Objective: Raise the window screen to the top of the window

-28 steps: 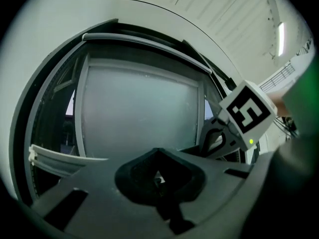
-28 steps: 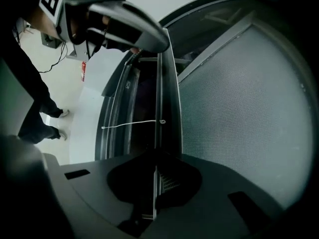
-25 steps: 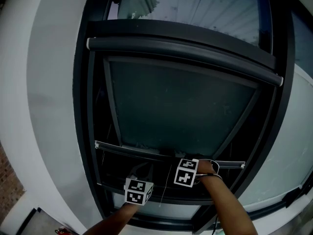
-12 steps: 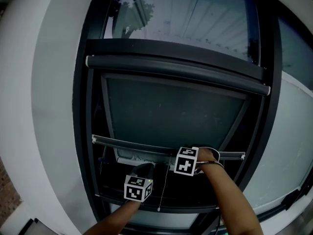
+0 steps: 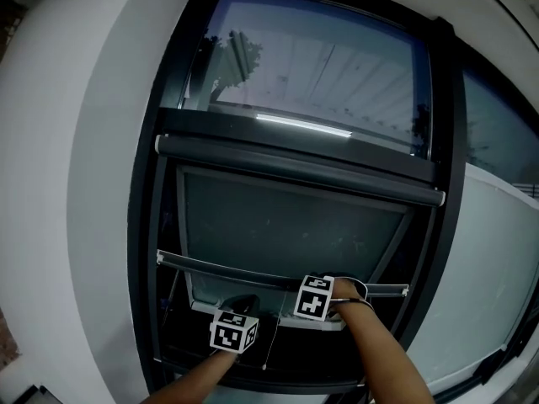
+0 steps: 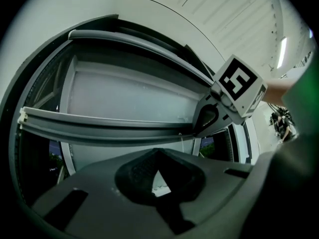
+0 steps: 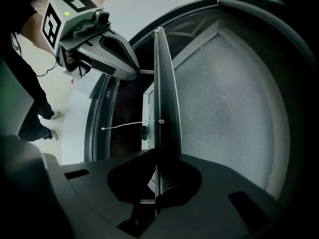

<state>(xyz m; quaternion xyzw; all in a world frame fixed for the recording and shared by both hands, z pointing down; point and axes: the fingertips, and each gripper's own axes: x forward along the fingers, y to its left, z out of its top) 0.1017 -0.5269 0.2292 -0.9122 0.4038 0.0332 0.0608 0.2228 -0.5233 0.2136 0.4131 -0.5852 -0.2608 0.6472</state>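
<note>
The window screen's grey mesh (image 5: 286,230) hangs from a dark roller housing (image 5: 295,167) and ends in a thin bottom bar (image 5: 219,269). My right gripper (image 5: 296,291) is shut on that bar right of its middle; in the right gripper view the bar (image 7: 163,93) runs straight into the shut jaws (image 7: 155,176). The left gripper (image 5: 244,303) sits just below the bar, jaws together with nothing between them (image 6: 158,176). Its tips (image 7: 130,69) lie against the bar's underside. In the left gripper view the bar (image 6: 99,126) crosses above the jaws, with the right gripper (image 6: 207,121) on it.
A black window frame (image 5: 143,225) encloses the screen, with white wall (image 5: 76,183) to the left and a second pane (image 5: 497,158) to the right. A thin pull cord (image 7: 122,126) dangles from the bar. A person's legs and shoes (image 7: 40,118) stand below.
The bottom bar has risen toward the roller housing, leaving less mesh showing. Both grippers went up with it, and the head view has tilted upward.
</note>
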